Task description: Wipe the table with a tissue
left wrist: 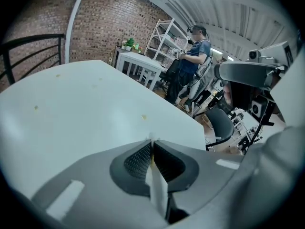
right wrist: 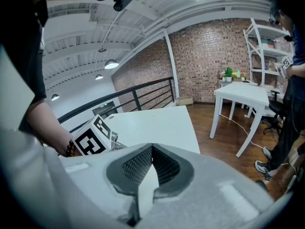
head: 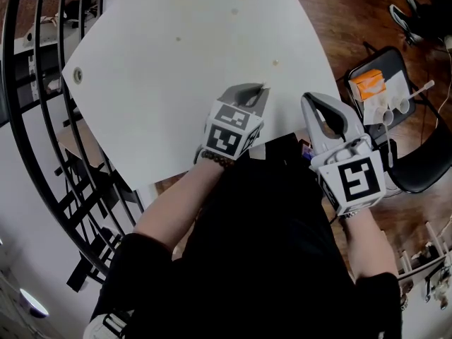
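The left tool (head: 262,90) was held over the near edge of the tabletop (head: 162,83), its jaws pressed together on a thin white strip, probably the tissue (left wrist: 157,187). The right tool (head: 313,99) was held just off the tabletop's near right corner, jaws closed on nothing. Crumbs (head: 275,63) were scattered farther across the tabletop.

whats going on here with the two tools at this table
A person is at a white table with a tool in each hand. The left tool is over the near edge, shut on what looks like a thin white tissue scrap. The right tool is shut and empty, by the edge. Small crumbs dot the top.
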`<state>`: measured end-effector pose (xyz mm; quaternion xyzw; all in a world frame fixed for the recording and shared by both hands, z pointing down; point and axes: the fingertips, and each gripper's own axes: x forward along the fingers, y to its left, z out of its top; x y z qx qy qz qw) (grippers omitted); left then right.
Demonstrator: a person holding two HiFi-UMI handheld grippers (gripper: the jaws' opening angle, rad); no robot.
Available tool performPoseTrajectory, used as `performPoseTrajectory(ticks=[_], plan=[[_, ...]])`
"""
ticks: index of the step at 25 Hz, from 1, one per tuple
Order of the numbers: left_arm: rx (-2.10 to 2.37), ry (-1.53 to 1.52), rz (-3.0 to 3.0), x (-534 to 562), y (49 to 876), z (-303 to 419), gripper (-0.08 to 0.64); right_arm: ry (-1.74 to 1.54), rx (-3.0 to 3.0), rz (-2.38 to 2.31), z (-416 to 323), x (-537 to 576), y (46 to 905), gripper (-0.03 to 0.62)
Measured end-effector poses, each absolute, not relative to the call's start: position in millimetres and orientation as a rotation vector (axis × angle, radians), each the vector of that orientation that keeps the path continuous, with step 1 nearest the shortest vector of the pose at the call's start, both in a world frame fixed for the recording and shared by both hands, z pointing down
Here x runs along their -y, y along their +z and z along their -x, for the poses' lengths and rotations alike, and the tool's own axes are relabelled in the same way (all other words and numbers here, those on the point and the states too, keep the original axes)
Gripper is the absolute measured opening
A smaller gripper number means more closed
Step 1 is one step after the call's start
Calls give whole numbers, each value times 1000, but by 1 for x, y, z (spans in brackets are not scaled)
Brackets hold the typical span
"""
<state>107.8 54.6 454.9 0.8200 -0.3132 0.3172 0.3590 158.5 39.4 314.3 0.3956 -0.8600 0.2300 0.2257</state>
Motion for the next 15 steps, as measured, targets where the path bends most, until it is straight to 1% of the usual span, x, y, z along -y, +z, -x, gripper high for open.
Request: performPoseTrajectory(ticks=[15], plan=[[796,812,-2144,-50,450,-119,31,621,2365,-1111,-167,-40,313,-8]])
